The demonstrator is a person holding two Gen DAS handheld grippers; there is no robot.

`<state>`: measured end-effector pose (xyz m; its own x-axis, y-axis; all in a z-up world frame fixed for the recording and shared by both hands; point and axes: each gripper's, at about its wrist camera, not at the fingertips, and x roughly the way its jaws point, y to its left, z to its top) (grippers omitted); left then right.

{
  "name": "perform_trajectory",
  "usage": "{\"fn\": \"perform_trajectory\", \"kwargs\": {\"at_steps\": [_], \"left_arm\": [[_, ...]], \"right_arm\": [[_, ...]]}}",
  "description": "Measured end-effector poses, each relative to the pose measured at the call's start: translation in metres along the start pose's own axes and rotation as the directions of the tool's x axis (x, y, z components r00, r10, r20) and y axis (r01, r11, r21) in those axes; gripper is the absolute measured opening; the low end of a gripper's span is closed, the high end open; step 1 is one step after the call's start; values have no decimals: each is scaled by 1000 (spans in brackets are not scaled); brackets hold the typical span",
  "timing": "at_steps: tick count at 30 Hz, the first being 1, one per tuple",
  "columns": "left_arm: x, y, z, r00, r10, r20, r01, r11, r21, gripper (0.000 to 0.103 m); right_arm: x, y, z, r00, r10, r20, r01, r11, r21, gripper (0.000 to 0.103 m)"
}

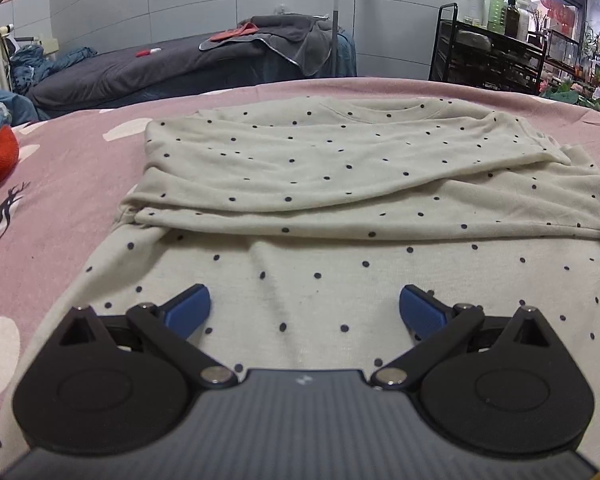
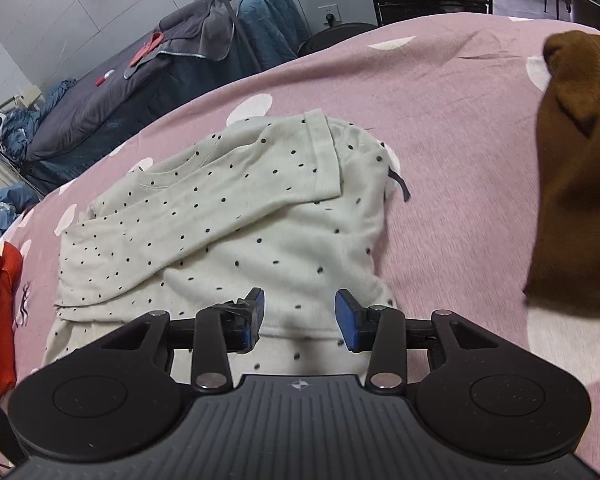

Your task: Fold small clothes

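Pink spotted bedsheet carries a cream dotted shirt, one sleeve folded across its body. Left tongs hover spread wide over the shirt's lower part, gripping nothing. Right tongs are parted over the hem, also gripping nothing. Brown cloth lies right of them.

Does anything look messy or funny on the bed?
A little. The polka-dot shirt has one sleeve folded across it at a slant, not straight, and its lower part is wrinkled. Nothing looks spilled or torn.
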<state>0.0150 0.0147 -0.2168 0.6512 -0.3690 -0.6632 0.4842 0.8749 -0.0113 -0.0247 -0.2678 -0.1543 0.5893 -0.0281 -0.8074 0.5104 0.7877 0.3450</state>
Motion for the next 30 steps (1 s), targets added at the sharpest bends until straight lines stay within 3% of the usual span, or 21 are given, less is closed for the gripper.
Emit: {"fn": "perform_trajectory", "kwargs": {"at_steps": [7,22,30], "left_arm": [[0,0,-1,1000,-6,0,6,1000,-6,103],[0,2,-1,1000,-6,1,6,1000,-3,103],[0,2,-1,1000,-7,2,7,1000,-3,103]], "right_arm": [[-24,-2,-12,998,32,60,-29,999,-40,75],[-42,-17,-22,998,39,40,-38,999,-11,78],[-39,4,-14,996,79,40,-76,994,-84,78]]}}
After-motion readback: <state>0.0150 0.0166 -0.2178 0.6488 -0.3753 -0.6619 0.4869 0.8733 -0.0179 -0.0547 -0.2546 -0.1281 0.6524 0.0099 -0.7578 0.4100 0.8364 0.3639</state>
